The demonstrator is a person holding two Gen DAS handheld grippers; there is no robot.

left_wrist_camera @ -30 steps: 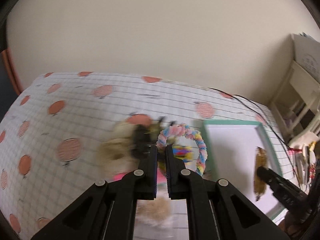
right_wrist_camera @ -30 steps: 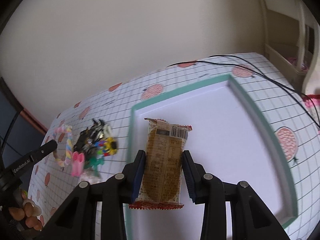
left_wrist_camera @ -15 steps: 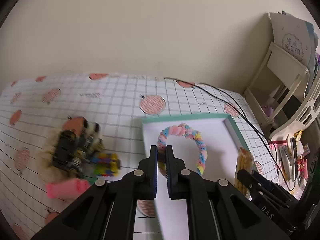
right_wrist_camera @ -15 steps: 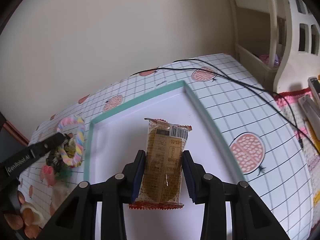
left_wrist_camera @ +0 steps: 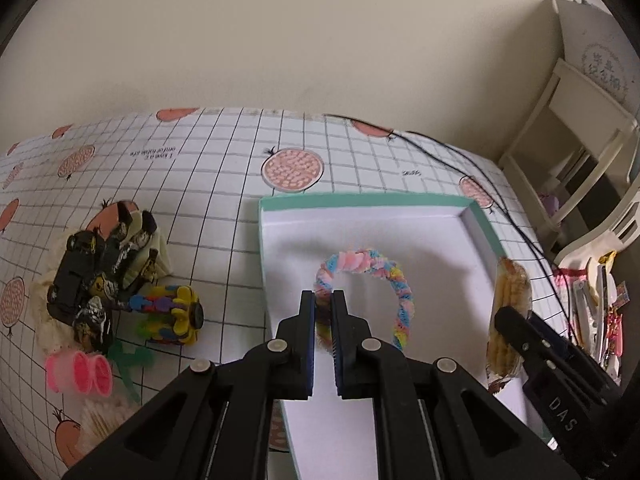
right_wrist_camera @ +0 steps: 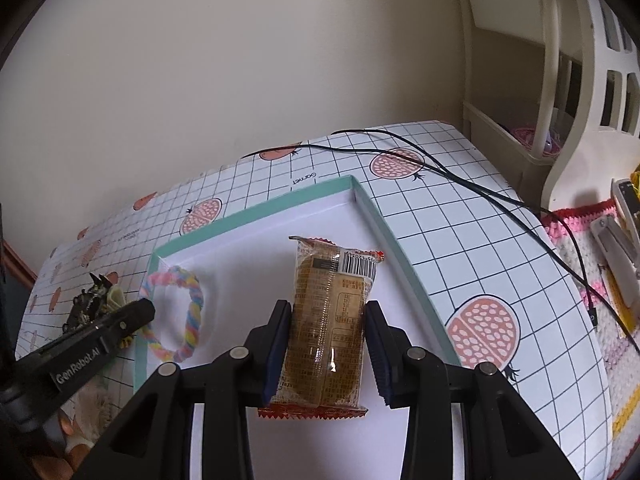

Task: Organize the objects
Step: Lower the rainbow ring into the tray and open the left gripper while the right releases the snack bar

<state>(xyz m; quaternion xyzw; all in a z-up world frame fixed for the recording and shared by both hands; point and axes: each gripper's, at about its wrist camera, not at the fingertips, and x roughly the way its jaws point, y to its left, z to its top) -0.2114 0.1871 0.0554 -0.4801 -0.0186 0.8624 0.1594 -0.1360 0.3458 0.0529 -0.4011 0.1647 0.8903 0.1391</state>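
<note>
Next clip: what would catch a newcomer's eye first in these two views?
Most striking is the pastel braided ring, pinched by the left gripper over the white tray with the teal rim. Next is the brown snack packet, clamped by the right gripper over the same tray. Left of the tray, a jumble of small toys lies on the pomegranate-print grid tablecloth.
</note>
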